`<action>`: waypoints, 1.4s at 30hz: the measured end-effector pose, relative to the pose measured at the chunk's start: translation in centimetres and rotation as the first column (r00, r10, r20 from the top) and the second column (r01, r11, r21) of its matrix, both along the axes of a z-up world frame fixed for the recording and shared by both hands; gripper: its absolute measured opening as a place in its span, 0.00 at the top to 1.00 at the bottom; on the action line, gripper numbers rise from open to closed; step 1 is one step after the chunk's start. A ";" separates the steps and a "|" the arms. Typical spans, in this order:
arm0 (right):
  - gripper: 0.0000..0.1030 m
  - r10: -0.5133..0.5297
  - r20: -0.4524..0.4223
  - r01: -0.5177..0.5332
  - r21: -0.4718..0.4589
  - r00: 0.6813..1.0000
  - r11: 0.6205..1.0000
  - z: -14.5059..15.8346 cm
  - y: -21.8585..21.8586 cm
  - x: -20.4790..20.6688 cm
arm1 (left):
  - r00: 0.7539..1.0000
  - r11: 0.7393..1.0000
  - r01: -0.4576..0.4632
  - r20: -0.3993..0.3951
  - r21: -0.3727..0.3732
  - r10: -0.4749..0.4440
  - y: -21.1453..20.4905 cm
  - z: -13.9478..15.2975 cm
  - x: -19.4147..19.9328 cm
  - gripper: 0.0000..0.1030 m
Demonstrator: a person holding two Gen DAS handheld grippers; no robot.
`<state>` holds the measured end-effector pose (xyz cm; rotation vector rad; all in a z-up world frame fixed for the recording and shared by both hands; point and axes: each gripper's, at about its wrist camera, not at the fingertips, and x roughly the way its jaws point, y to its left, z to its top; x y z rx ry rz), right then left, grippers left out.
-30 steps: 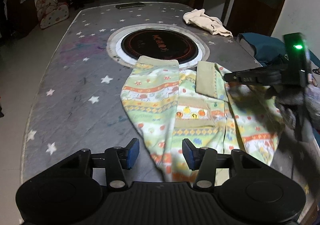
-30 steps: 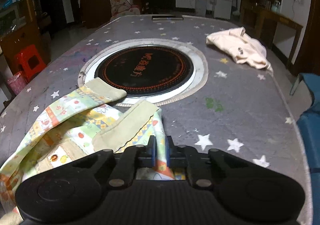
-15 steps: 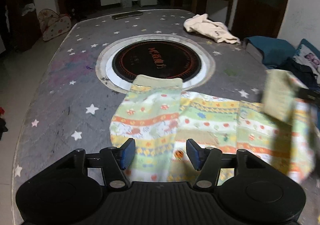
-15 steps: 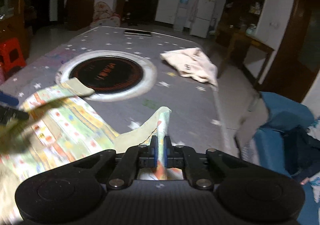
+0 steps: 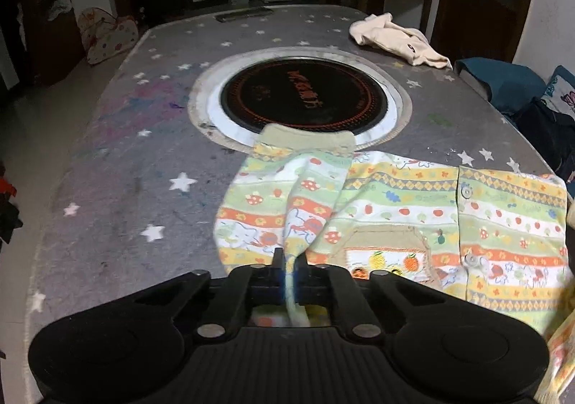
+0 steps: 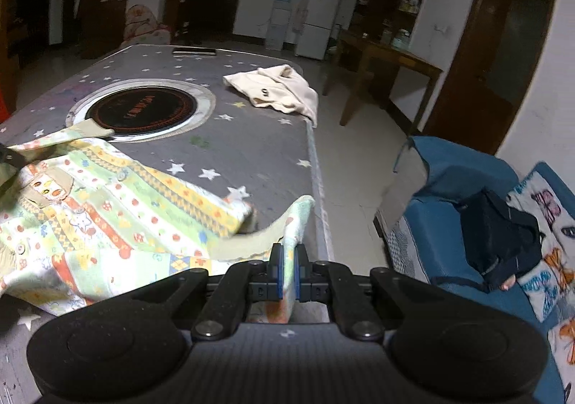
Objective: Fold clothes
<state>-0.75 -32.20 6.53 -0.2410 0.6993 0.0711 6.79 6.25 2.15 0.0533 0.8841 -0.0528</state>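
Observation:
A child's patterned garment (image 5: 395, 210), striped in green, yellow and orange with a beige cuff (image 5: 305, 138), lies spread across the grey star-print table (image 5: 125, 170). My left gripper (image 5: 289, 260) is shut on a pinched fold of its near left part. In the right wrist view the same garment (image 6: 118, 210) stretches off to the left. My right gripper (image 6: 287, 253) is shut on its right end, near the table's right edge, and the cloth lifts up between the pads.
A round black hotplate (image 5: 303, 98) with a pale ring is set into the table's middle. A cream garment (image 5: 395, 37) lies crumpled at the far right corner. A blue sofa (image 6: 467, 188) with a dark bag (image 6: 499, 235) stands right of the table.
My left gripper came down on the garment and shut on a fold. My right gripper carried its end out to the right, and the garment now lies stretched wide.

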 end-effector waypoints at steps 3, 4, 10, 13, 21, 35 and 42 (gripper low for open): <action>0.96 -0.029 -0.011 0.029 0.015 1.000 0.999 -0.4 -1.1 -0.6 | 1.000 1.000 -0.010 0.015 -0.011 0.010 1.1 0.9 -1.7 0.97; 0.96 -0.033 -0.018 0.034 0.016 0.999 0.999 -0.6 -1.4 -0.8 | 1.000 1.000 -0.010 0.018 -0.013 0.011 1.5 1.2 -2.3 0.97; 0.95 -0.052 -0.037 0.052 0.013 0.998 0.999 -1.2 -2.6 -1.5 | 1.000 0.999 -0.024 0.019 -0.027 0.024 4.0 2.4 -6.5 0.97; 0.95 -0.044 -0.042 0.045 0.012 0.998 0.999 -1.4 -2.7 -1.8 | 0.999 0.999 -0.028 0.016 -0.040 0.029 5.1 2.8 -8.5 0.97; 0.88 -0.023 -0.036 0.023 0.005 0.999 1.000 -0.8 -2.1 -1.4 | 0.995 0.998 0.019 -0.093 -0.058 -0.025 6.6 1.8 -12.1 0.91; 0.82 0.132 -0.059 -0.126 0.098 0.989 0.987 0.9 3.1 4.5 | 0.971 0.976 -0.219 -0.104 -0.008 0.216 11.0 3.2 -11.9 0.43; 0.81 0.174 -0.088 -0.160 0.148 0.981 0.976 0.2 5.8 7.0 | 0.984 0.987 -0.156 -0.079 0.037 0.159 10.7 3.6 -12.6 0.32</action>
